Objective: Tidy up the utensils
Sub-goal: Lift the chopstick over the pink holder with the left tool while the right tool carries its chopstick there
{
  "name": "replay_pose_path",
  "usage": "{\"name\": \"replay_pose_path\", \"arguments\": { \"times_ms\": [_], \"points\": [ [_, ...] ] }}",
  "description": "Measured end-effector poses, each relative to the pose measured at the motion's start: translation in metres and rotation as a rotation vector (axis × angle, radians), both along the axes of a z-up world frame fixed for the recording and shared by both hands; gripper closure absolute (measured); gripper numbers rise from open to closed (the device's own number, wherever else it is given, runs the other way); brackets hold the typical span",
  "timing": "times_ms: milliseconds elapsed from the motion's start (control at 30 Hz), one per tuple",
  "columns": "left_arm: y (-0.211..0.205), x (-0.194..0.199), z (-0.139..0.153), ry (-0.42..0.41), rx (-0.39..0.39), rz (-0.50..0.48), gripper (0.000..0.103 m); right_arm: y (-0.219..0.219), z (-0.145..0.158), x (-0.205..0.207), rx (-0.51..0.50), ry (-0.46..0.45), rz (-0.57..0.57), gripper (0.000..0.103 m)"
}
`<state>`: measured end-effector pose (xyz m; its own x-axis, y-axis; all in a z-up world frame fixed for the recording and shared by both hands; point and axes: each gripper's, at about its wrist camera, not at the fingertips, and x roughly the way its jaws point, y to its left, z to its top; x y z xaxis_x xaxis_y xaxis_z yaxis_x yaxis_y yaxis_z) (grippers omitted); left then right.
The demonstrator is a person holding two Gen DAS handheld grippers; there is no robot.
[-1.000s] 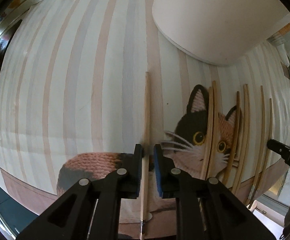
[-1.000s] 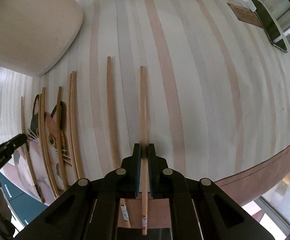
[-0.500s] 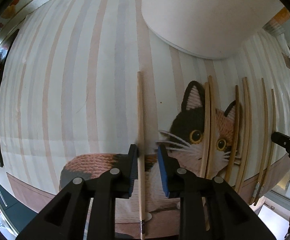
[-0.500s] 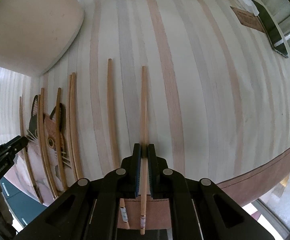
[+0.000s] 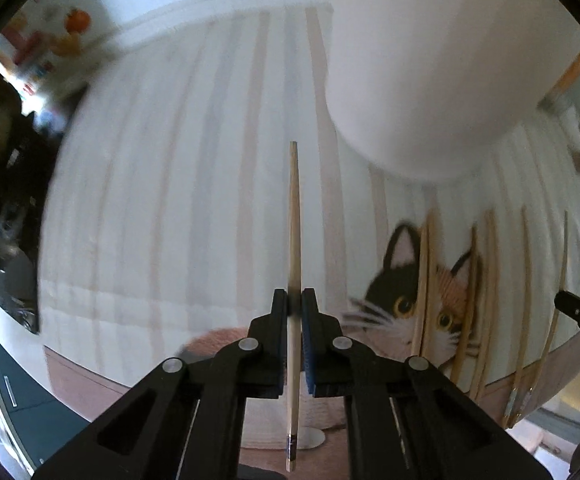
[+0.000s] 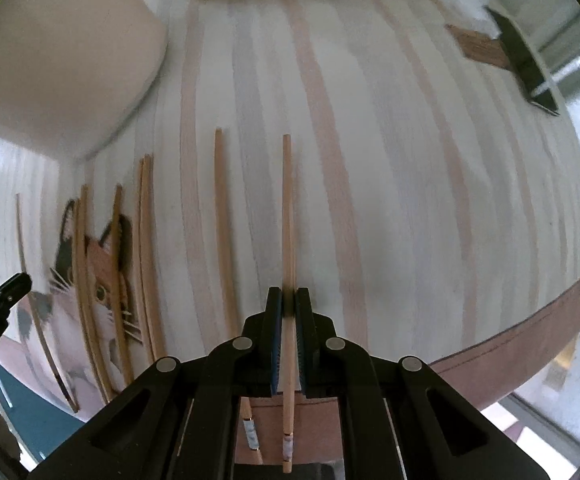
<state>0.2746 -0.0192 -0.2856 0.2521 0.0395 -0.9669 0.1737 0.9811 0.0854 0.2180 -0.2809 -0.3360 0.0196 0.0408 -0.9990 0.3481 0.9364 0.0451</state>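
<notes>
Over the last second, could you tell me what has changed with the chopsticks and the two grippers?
The left gripper closed its fingers on a chopstick and lifted it off the striped mat. The right gripper stayed shut on its own chopstick; the row of chopsticks on the mat stayed put.

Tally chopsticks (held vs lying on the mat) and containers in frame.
Held chopsticks: 2 (left-held chopstick in left gripper, right-held chopstick in right gripper)
Loose chopsticks on mat: 6
White container: 1
Total: 9
</notes>
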Motion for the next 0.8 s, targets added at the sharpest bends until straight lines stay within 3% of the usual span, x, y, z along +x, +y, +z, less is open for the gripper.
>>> {"name": "replay_pose_path", "arguments": {
  "times_ms": [500,633,800],
  "points": [
    [0.028,0.014,0.117,-0.272,-0.109,0.091,0.099,-0.006,0.113,-0.005,-0.075,-0.330,-0.045,0.097],
    [0.038,0.018,0.159,-0.345,-0.188,0.124,0.099,-0.013,0.127,0.010,-0.069,-0.410,-0.055,0.097],
    [0.047,0.015,0.225,-0.454,-0.289,0.149,0.099,-0.017,0.180,0.025,-0.023,-0.541,-0.068,0.097]
  ]
}}
